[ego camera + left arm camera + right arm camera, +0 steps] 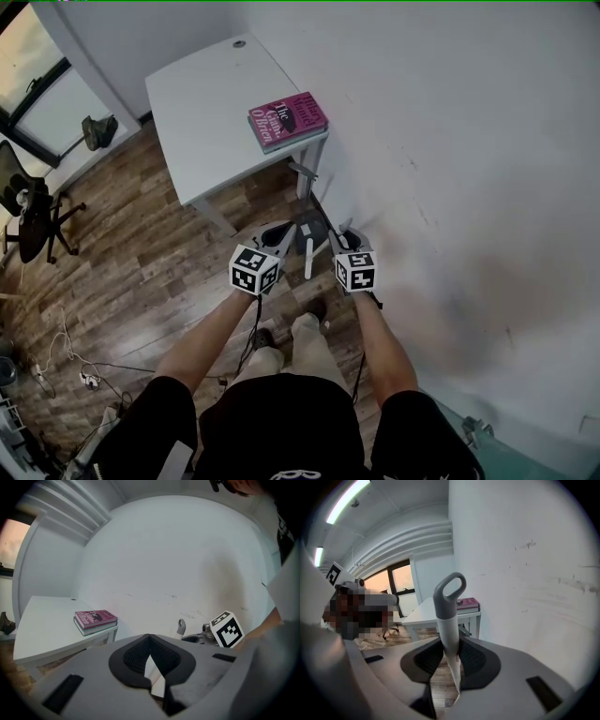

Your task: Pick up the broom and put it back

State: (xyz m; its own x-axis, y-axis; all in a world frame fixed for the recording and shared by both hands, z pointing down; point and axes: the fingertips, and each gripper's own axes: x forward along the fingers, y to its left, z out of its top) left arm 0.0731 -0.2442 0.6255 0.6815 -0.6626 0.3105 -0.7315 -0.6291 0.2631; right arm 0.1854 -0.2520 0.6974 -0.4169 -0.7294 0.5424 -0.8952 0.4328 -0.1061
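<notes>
The left gripper (152, 670) and right gripper (451, 660) both clamped the broom (449, 616) by its white shaft, upright at centre frame near the wall (469, 169); the smooth shaft might slip through or swing into the table (202, 103).

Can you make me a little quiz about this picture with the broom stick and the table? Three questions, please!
1. True or false: the pink book lies under the white table.
2. Pick one: what is the right gripper shut on?
A. a cup
B. the broom handle
C. a cable
3. Fill the gap: the top of the broom handle ends in a grey ____.

Key
1. False. The book lies on top of the table, at a corner.
2. B
3. loop
</notes>
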